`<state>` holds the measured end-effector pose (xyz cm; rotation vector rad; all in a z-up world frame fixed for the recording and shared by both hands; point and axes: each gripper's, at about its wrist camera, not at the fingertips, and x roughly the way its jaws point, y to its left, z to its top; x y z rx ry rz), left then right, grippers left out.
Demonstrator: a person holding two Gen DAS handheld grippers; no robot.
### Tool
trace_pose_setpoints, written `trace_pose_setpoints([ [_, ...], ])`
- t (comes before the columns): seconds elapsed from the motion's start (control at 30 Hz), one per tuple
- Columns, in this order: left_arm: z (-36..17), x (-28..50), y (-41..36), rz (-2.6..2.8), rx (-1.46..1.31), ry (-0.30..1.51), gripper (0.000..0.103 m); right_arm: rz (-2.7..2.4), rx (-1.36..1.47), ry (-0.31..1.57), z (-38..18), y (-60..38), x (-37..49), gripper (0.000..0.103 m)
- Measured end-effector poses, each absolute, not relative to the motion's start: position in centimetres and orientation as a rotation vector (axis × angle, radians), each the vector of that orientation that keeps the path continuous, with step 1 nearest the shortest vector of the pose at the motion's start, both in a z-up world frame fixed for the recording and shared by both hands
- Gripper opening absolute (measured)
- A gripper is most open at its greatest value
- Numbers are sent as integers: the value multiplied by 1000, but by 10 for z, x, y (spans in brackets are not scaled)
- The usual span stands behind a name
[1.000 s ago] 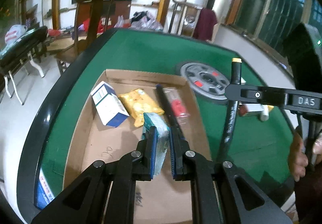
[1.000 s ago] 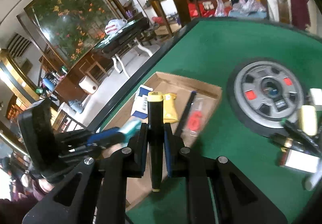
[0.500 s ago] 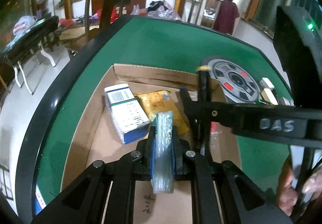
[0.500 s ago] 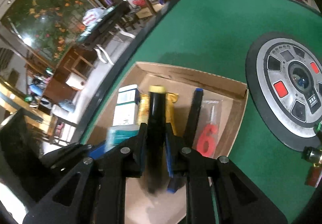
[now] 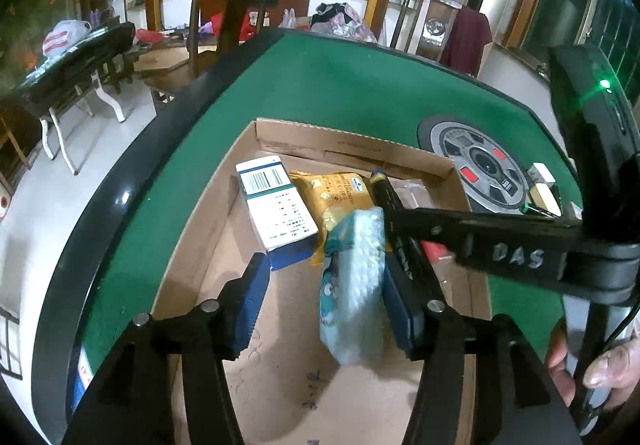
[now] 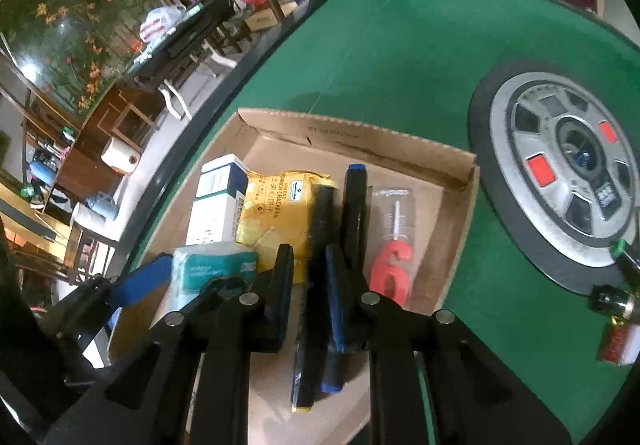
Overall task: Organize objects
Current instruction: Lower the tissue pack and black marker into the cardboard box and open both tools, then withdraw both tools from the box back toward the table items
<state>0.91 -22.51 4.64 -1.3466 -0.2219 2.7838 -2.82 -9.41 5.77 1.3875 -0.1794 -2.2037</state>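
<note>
Both my grippers sit over the cardboard box point(image 5: 352, 143) on the green table point(image 5: 328, 85). Left gripper point(image 5: 326, 297): tongs wide apart, nothing clamped. The teal tissue pack point(image 5: 352, 285) lies between them, leaning against the right-hand blue pad point(image 5: 398, 305), clear of the left one; can't tell if it rests on the box floor, it looks blurred.

Right gripper point(image 6: 308, 285): tongs apart too. The black marker point(image 6: 318, 265) with the yellow end lies between them, close against the right pad; I can't tell whether it touches. It runs lengthwise along the box, beside a second dark pen point(image 6: 355, 213) with a blue cap, roughly parallel to it.

Inside the box, from the left wall: white and blue carton point(image 5: 276, 213), lying flat, barcode up; just beside it the yellow cracker bag point(image 6: 276, 213), with the tissue pack overlapping its near end; then the two pens; then a clear packet with a red "6" candle point(image 6: 390, 269) near the right wall.

Outside the box, on the felt to the right: round grey dial panel point(image 6: 568, 173) with red buttons. Small bottles and boxes point(image 6: 612, 309) near its lower right rim, too blurred to name. My right hand point(image 5: 592, 357) shows at the edge of the left wrist view, holding the right gripper handle
</note>
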Motion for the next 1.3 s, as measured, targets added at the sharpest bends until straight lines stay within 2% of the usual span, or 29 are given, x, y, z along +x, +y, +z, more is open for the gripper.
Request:
trace_pose_setpoints([
  [0.33, 60, 10, -215, 2809, -1247, -254, 53, -2364, 1195, -180, 100, -48, 19, 15],
  [0.57, 42, 13, -186, 2612, -1378, -261, 52, -2363, 1136, -217, 111, -31, 40, 15],
  [0.7, 54, 39, -186, 2659, -1368, -180, 52, -2348, 1138, -242, 111, -21, 45, 15],
  [0.9, 82, 61, -214, 2805, -1250, -267, 53, -2422, 1105, -293, 121, 12, 52, 16],
  [0.97, 92, 68, -212, 2845, -1176, -255, 55, -2495, 1059, -273, 133, 26, 60, 16],
  [1.03, 106, 75, -202, 2899, -1062, -231, 64, -2589, 969, -238, 146, 40, 73, 17],
  [1.07, 116, 83, -195, 2942, -956, -219, 67, -2655, 903, -224, 154, 49, 82, 27],
  [1.1, 124, 86, -190, 2975, -884, -204, 80, -2728, 839, -220, 159, 60, 90, 40],
  [1.13, 130, 89, -186, 3006, -821, -189, 99, -2792, 778, -238, 163, 72, 96, 78],
  [1.17, 138, 95, -178, 3038, -734, -172, 102, -2848, 727, -291, 162, 89, 100, 100],
  [1.23, 149, 104, -161, 3050, -577, -126, 102, -2905, 772, -378, 156, 119, 94, 101],
  [1.3, 153, 102, -136, 3059, -550, -25, 102, -2888, 910, -479, 143, 150, 77, 101],
])
